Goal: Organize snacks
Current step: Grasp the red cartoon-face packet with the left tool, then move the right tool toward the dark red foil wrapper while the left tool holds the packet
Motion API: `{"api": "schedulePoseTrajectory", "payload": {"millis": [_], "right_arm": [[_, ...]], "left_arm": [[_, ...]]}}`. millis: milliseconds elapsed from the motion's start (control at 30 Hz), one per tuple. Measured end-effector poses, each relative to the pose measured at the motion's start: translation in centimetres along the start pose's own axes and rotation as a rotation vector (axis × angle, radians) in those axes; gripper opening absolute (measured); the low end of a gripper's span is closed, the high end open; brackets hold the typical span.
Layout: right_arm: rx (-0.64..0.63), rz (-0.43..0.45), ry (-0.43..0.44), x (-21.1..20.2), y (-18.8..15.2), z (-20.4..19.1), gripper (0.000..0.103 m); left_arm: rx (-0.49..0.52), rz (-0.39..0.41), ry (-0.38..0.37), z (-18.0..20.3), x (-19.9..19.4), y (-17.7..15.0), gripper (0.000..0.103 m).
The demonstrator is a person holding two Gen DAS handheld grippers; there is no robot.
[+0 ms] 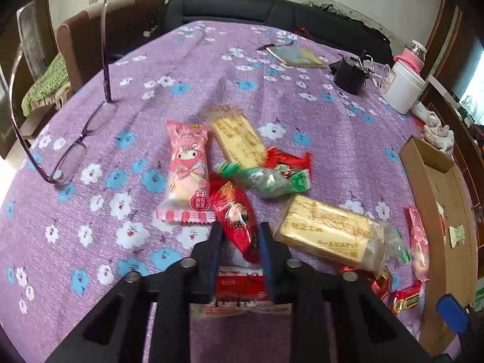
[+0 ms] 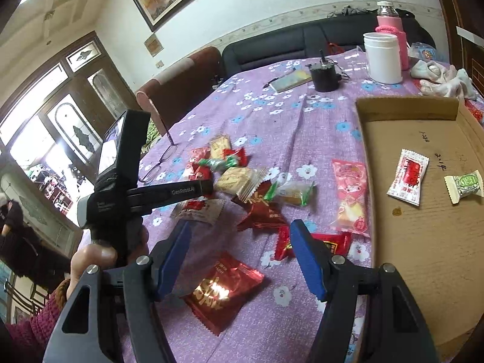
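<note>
Left gripper [image 1: 239, 234]: jaws closed on a red-and-white snack packet [image 1: 240, 284], which lies between the blue pads and extends back toward the camera. A red wrapped snack [image 1: 234, 211] lies partly between the fingertips and runs forward from them. Just right of the tips lies a clear-wrapped biscuit pack [image 1: 329, 233]; just left, a pink marshmallow packet [image 1: 187, 175]. Farther out are a green-wrapped candy [image 1: 266, 178] and a second biscuit pack [image 1: 239, 139], all on the purple floral tablecloth [image 1: 302, 112]. Right gripper [image 2: 242, 236]: jaws spread apart, holding nothing, above a shiny red packet [image 2: 222, 290] and a small red packet [image 2: 329, 243] near the right pad. To its right stands the cardboard tray [image 2: 423, 248], containing a red-and-white sachet [image 2: 408, 177] and a green-and-white candy [image 2: 464, 184].
</note>
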State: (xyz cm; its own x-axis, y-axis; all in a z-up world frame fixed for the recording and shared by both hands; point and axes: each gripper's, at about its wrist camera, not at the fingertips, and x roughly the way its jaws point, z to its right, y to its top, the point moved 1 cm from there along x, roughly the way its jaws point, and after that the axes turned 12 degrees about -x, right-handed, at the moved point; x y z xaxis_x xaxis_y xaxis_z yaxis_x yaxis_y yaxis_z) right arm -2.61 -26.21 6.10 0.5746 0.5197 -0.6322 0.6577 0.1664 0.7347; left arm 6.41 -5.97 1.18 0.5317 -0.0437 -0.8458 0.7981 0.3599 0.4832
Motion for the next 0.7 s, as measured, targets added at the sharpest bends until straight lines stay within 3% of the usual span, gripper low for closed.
{"api": "schedulePoseTrajectory", "payload": {"millis": [400, 700], "right_arm": [[-0.011, -0.020, 0.004, 0.7, -0.1, -0.2, 0.067], [-0.035, -0.059, -0.021, 1.3, -0.6, -0.8, 0.067]], "left_arm": [[0.000, -0.009, -0.141, -4.7, -5.0, -2.3, 0.019], [0.031, -0.048, -0.130, -8.2, -5.6, -5.8, 0.020]]}}
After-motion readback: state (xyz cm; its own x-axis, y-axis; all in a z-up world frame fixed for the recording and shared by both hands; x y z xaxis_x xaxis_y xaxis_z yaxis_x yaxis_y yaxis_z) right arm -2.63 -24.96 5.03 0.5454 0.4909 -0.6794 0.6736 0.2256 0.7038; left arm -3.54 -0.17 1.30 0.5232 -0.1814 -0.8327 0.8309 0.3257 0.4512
